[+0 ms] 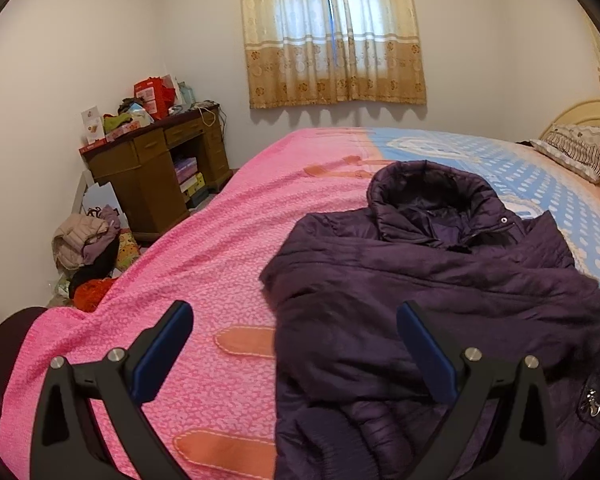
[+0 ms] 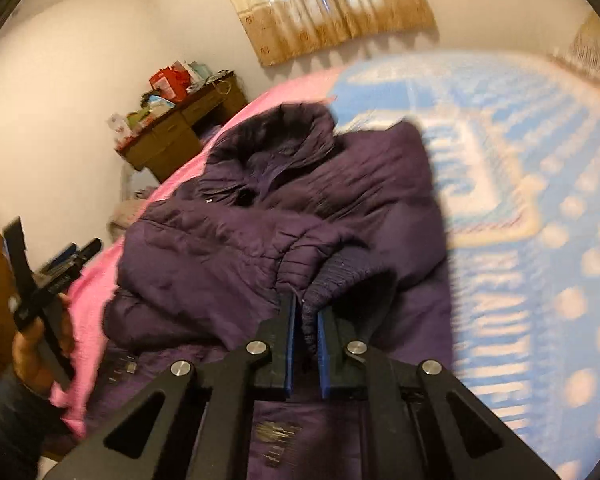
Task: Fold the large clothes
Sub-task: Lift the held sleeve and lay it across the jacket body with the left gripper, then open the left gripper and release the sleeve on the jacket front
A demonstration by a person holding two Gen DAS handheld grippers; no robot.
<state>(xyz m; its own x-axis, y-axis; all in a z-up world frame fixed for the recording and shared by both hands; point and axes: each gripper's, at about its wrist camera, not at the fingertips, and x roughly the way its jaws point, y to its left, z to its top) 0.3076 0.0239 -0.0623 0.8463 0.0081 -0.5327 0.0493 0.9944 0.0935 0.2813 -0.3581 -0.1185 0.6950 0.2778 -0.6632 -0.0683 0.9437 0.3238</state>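
Purple quilted puffer jacket (image 1: 440, 280) mid-fold: our right tongs (image 2: 306, 316) pinch its ribbed cuff (image 2: 332, 276); left tongs (image 1: 296, 344) spread, empty. Next: lay sleeve across.

Matt quilted jacket (image 1: 440, 280), probably nylon.

Dark purple puffer jacket (image 1: 440, 280) lies rumpled, collar farthest, on bed.

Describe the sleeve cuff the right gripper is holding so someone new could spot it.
Start at the big bed with the pink and blue cover, then find the dark purple jacket lying on it. The cuff is the ribbed knit band at a sleeve's end, pinched in the right gripper; the surrounding fabric is smooth and quilted.
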